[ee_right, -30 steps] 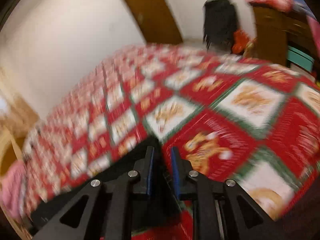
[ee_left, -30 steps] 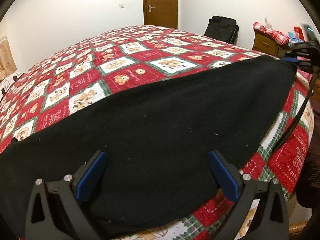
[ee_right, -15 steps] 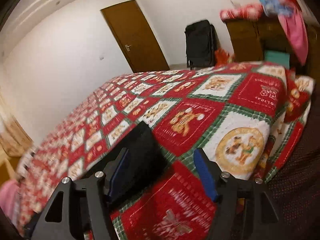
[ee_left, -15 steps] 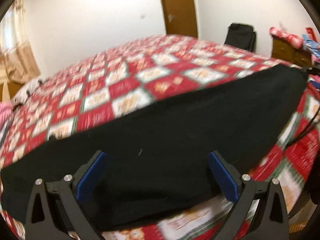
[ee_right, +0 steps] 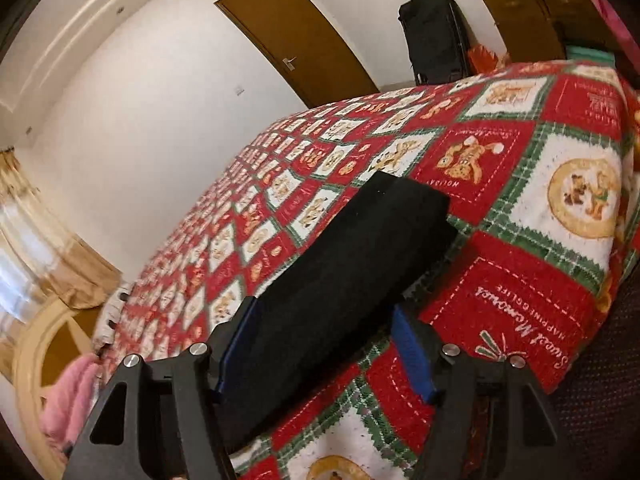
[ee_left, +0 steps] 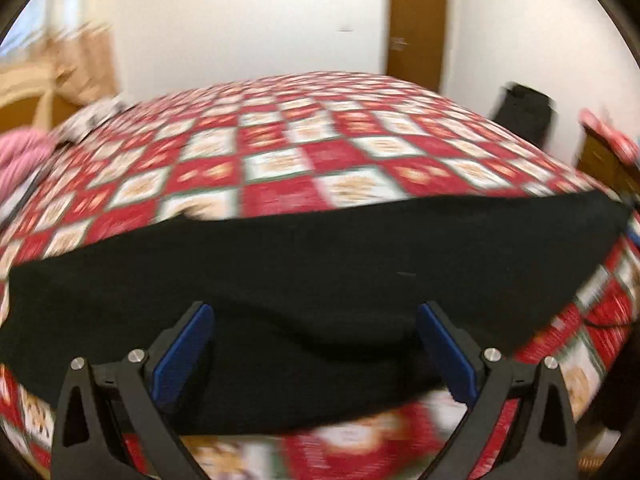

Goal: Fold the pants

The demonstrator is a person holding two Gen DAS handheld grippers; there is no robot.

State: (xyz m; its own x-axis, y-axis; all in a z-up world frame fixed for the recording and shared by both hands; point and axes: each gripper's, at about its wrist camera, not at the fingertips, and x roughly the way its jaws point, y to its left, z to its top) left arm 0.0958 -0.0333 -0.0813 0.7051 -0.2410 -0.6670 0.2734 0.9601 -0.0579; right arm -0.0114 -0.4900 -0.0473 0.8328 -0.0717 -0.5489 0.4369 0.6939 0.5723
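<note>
A second ago the right gripper (ee_right: 324, 344) was pinched nearly shut at the end of the black fabric pants (ee_right: 340, 264); now its blue-padded fingers (ee_right: 412, 356) stand wide apart with nothing between them but the cloth lying underneath. The left gripper (ee_left: 316, 348) has swung its view leftward over the same span, and its jaws have stayed spread apart the whole time, gripping nothing.

The pants (ee_left: 312, 264) lie as a long, flat, dark band along the near edge of the bed, on the red, white and green patchwork Christmas quilt (ee_left: 280, 160). They look already doubled lengthwise, one end squared off toward the quilt's corner in the right wrist view.

The cloth looks soft, light and limp, so I would expect it to sag and drag on the textured quilt if lifted from a single point. The sensible holds seem to be the two corners of one short end, one gripper on each, pinching through all layers so the under layer does not slide away as that end is carried over.
</note>
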